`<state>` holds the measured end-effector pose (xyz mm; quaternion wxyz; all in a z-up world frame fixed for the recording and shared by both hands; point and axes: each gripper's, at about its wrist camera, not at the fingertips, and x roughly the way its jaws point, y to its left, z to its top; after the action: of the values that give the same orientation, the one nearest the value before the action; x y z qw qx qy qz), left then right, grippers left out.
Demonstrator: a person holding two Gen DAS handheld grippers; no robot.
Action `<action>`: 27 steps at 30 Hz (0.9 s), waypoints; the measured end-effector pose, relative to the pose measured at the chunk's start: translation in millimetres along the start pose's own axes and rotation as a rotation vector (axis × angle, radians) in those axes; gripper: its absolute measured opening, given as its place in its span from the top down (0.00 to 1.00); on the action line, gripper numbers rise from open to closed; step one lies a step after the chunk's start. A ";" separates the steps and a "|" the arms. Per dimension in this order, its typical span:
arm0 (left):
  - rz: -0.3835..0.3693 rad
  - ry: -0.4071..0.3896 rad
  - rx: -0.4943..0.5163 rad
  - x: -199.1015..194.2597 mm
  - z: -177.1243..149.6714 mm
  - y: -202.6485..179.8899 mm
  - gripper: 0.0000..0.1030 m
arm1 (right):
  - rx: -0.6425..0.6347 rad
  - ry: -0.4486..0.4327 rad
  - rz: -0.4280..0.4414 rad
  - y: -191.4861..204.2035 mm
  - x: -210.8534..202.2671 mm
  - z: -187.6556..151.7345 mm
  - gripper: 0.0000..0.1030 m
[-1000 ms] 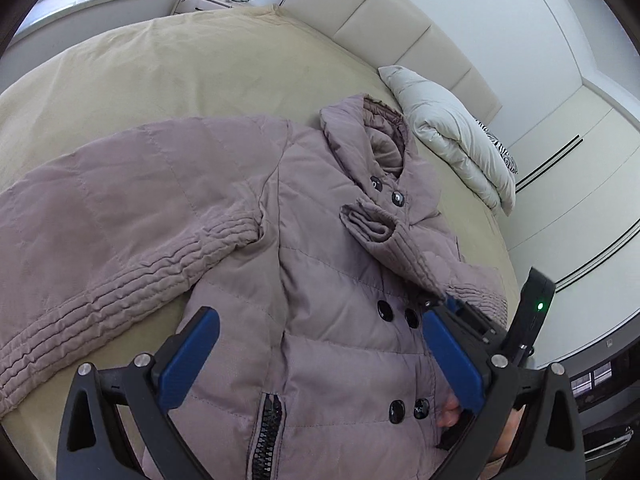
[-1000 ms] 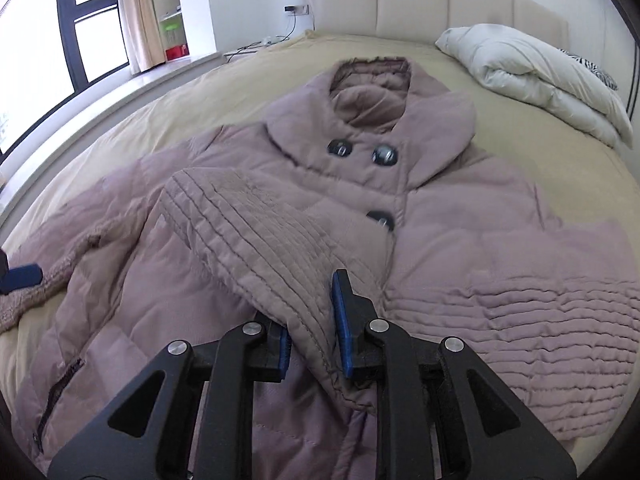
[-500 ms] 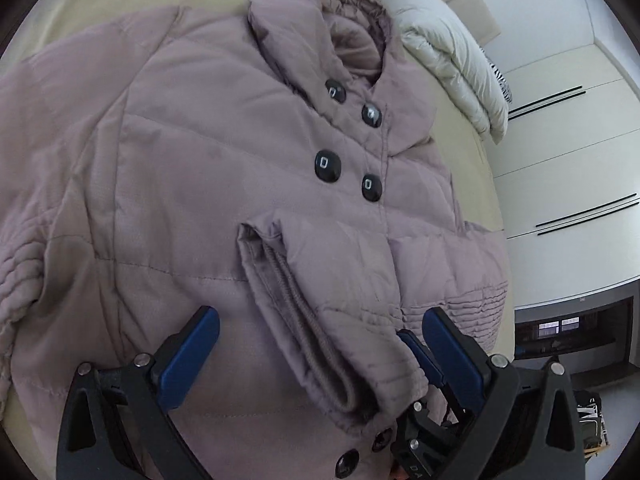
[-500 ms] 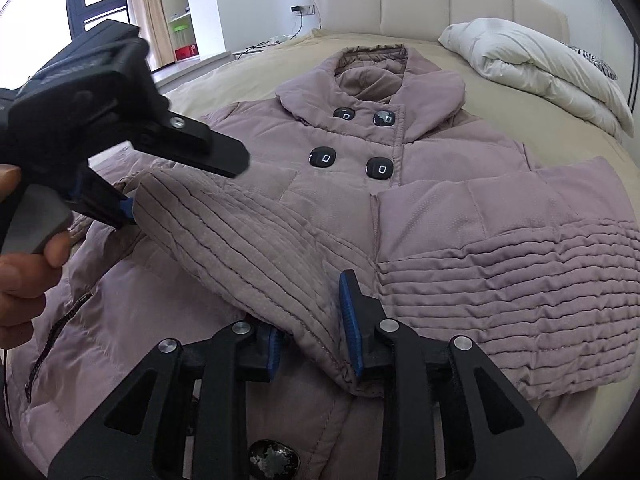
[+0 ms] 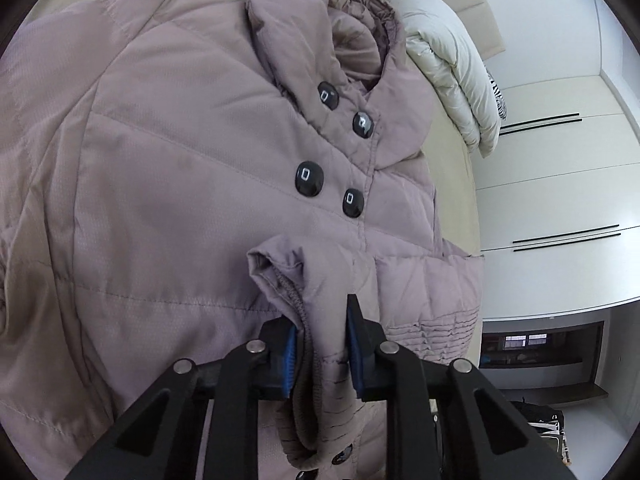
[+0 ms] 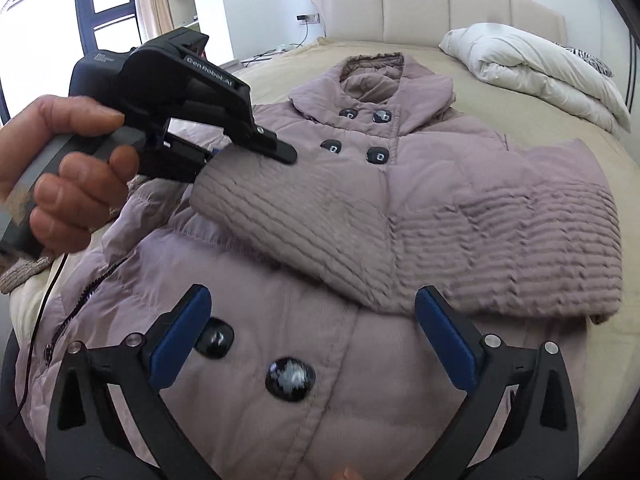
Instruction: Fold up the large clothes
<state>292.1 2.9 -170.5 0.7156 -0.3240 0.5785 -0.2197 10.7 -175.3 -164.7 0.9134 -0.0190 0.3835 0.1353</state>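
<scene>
A mauve padded jacket (image 5: 180,160) (image 6: 440,152) lies front-up on the bed, buttoned with dark buttons (image 5: 307,177). Its quilted sleeve (image 6: 320,216) is folded across the chest. My left gripper (image 5: 322,320) (image 6: 244,160) is closing its jaws, and the blue pads press on the sleeve cuff (image 5: 320,276) from both sides. A person's hand (image 6: 68,184) holds that gripper. My right gripper (image 6: 312,294) hovers over the lower front of the jacket with its jaws opening wide. Nothing is between its pads, and the sleeve lies just beyond them.
The bed has a beige sheet (image 6: 532,120), a padded headboard (image 6: 440,0) and a rumpled white duvet (image 6: 540,68) (image 5: 452,52) at its head. White wardrobe doors (image 5: 560,180) stand to one side and a window (image 6: 40,20) to the other. A black cable (image 6: 38,320) hangs from the left gripper.
My left gripper came in over the jacket and went from wide open to shut on the cuff. My right gripper let go of the sleeve, opened wide and drew back.
</scene>
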 end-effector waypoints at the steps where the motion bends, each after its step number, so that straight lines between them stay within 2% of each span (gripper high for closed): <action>1: -0.003 -0.010 -0.001 -3.4 3.8 -0.7 0.79 | 0.021 -0.020 -0.002 -4.4 -6.7 -4.5 0.00; 3: 0.002 -0.037 0.007 -13.2 11.0 -2.6 0.79 | 0.105 -0.037 0.022 -19.7 -17.2 -13.5 0.00; 5: 0.012 -0.076 0.017 -25.8 19.7 -3.8 0.80 | 0.252 -0.006 0.039 -44.2 -21.7 -24.0 0.00; 7: 0.030 -0.121 0.021 -40.4 28.2 -2.7 0.80 | 0.404 0.027 0.099 -76.8 -19.7 -34.6 0.00; 12: 0.083 -0.226 0.006 -76.0 46.1 10.0 0.80 | 0.852 -0.066 0.289 -177.7 -22.7 -59.9 0.00; 15: 0.113 -0.281 -0.014 -94.6 52.7 22.6 0.80 | 1.019 -0.108 0.408 -221.9 -11.2 -62.2 0.00; 18: 0.112 -0.319 -0.052 -109.0 57.7 38.7 0.80 | 1.120 -0.131 0.504 -246.8 4.7 -55.0 0.00; 20: 0.117 -0.335 -0.068 -113.4 60.2 45.4 0.80 | 1.158 -0.161 0.601 -251.0 15.7 -47.8 0.00; 22: 0.127 -0.330 -0.072 -113.1 60.6 49.9 0.80 | 1.164 -0.153 0.668 -246.2 30.7 -37.6 0.00; 25: 0.141 -0.315 -0.068 -108.4 59.8 50.8 0.80 | 1.149 -0.081 0.705 -237.9 62.4 -22.0 0.00; 27: 0.138 -0.309 -0.066 -107.5 59.0 49.6 0.80 | 1.189 -0.025 0.689 -233.4 93.3 -15.3 0.00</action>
<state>321.2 123.7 -125.2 0.7984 -0.3367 0.4894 -0.0982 123.6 -380.3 -257.4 0.6780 0.6100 0.3661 0.1849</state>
